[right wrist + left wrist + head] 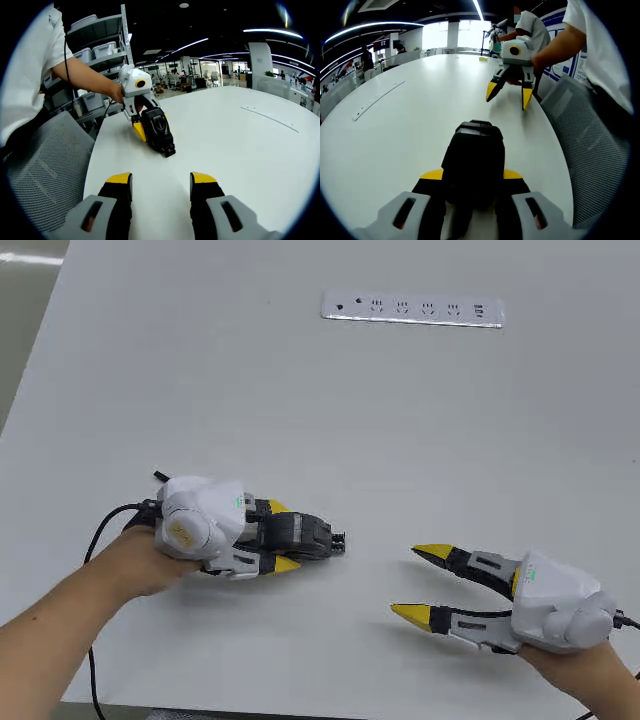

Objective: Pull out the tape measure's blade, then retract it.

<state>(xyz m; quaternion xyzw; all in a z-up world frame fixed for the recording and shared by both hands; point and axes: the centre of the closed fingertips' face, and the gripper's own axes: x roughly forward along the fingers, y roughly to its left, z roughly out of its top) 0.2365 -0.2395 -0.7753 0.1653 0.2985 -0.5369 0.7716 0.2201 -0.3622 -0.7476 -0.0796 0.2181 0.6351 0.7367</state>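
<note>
Left gripper (283,536) in my hand is clamped on the black tape measure (308,536), which lies on the white table (300,400). My right gripper (420,582) gapes wide, holding nothing, well apart. The table's near edge is close behind both; bare surface runs ahead to the power strip (412,309).

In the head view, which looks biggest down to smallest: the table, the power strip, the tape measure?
Largest is the table.
Next the power strip, long though farther away.
Smallest the tape measure, partly hidden in the left gripper.
</note>
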